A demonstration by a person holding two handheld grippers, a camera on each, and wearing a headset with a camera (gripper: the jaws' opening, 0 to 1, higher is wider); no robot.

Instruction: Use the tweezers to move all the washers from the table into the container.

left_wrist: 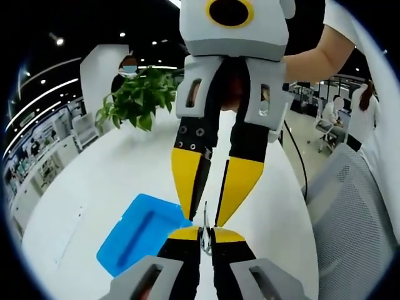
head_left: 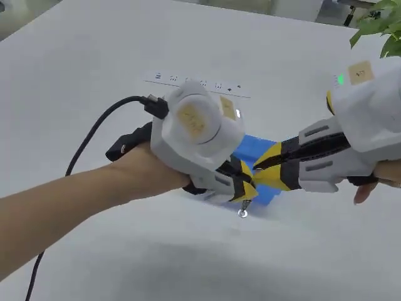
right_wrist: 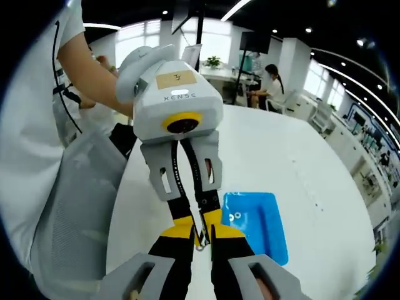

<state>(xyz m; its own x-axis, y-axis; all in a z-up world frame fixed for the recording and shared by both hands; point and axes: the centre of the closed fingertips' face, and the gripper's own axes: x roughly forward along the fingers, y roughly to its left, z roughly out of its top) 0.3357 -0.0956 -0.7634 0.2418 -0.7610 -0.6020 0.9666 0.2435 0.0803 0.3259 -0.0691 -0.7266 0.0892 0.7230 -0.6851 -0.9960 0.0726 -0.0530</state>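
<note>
L hand-held gripper (left_wrist: 206,235): jaws pressed together, pinching tweezers (left_wrist: 205,224). R hand-held gripper (right_wrist: 201,232) meets it tip to tip, jaws close on either side of the tweezers; can't tell if it's actually clamping them. Both sit over the near edge of the blue container (right_wrist: 259,234) on the white worktop (head_left: 125,63). In head view the tweezer tip points down at one washer (head_left: 242,214) lying on the worktop, just beside the container, nearly touching it. R gripper view: a couple of small rings (right_wrist: 236,217) inside the container. Black cable (head_left: 94,132) trails off L gripper.
</note>
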